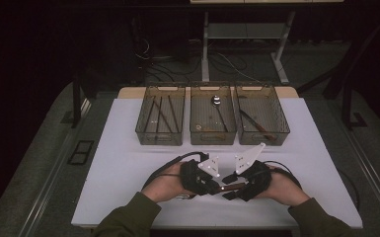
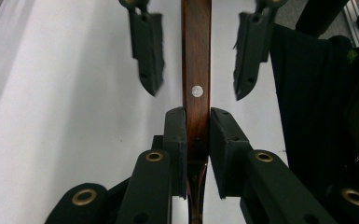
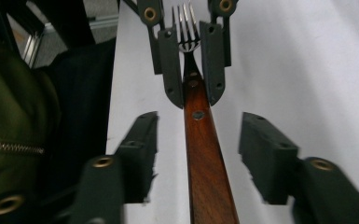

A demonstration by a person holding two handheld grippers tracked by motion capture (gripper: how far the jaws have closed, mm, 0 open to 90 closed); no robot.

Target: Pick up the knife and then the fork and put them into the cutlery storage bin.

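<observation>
White table (image 1: pixel 128 168) sits under your hands, with three bins (image 1: pixel 212 114) at the far side. Your left gripper (image 2: pixel 197 122) squeezes the fork (image 3: pixel 200 140) tight near its prongs. Your right gripper (image 3: pixel 198 135) has its jaws apart around the wooden handle, not touching it.

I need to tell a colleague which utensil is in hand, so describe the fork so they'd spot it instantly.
On the white table, near the front edge before three clear plastic bins, two black grippers face each other. Between them lies a fork with a reddish-brown riveted wooden handle and silver tines, clamped by the left gripper.
</observation>
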